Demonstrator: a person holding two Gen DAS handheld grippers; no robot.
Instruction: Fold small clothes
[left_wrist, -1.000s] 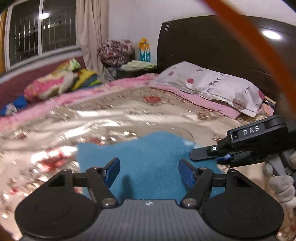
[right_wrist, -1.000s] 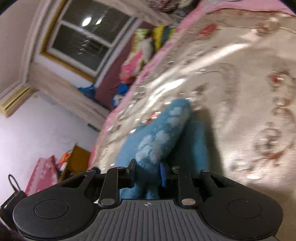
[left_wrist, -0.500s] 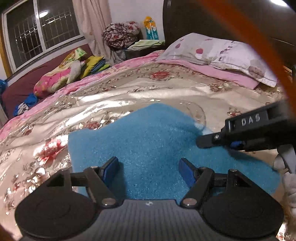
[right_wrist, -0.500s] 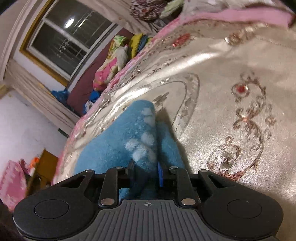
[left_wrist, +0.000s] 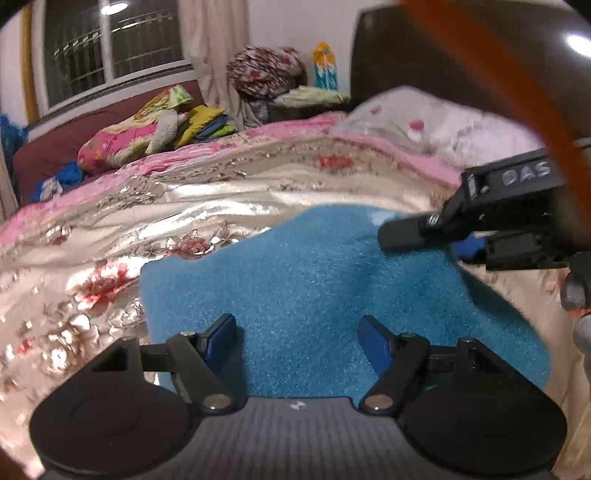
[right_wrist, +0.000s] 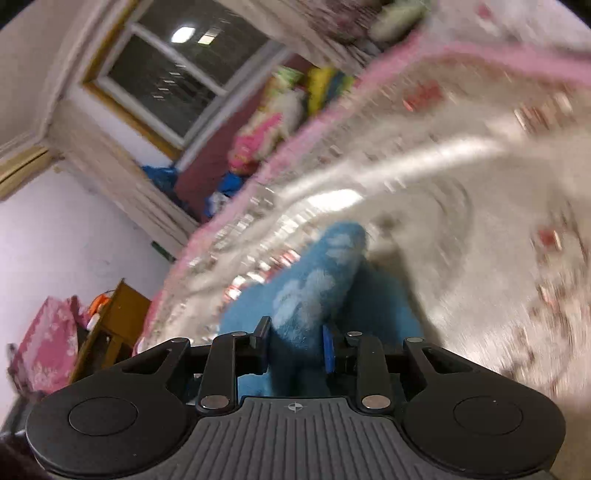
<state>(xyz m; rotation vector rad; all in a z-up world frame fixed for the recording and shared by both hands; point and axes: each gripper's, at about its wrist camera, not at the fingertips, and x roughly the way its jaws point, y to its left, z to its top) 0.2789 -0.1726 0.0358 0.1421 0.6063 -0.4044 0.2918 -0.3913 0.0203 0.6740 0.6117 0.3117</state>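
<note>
A small fuzzy blue garment lies spread on the shiny floral bedspread. My left gripper hovers low over its near edge, open, with nothing pinched between its blue pads. My right gripper comes in from the right, seen as a black finger in the left wrist view. Its jaws are opening, with a raised fold of the blue garment, marked with pale patches, still between the pads. The right wrist view is blurred by motion.
A floral pillow and a dark headboard stand at the far right. Bright folded bedding is piled under the window. An orange strap crosses the upper right. A wooden stand sits beside the bed.
My left gripper has dipped closer over the garment. The right gripper rolled and lifted, and its jaws stand slightly wider around the blue fold than half a second ago.
</note>
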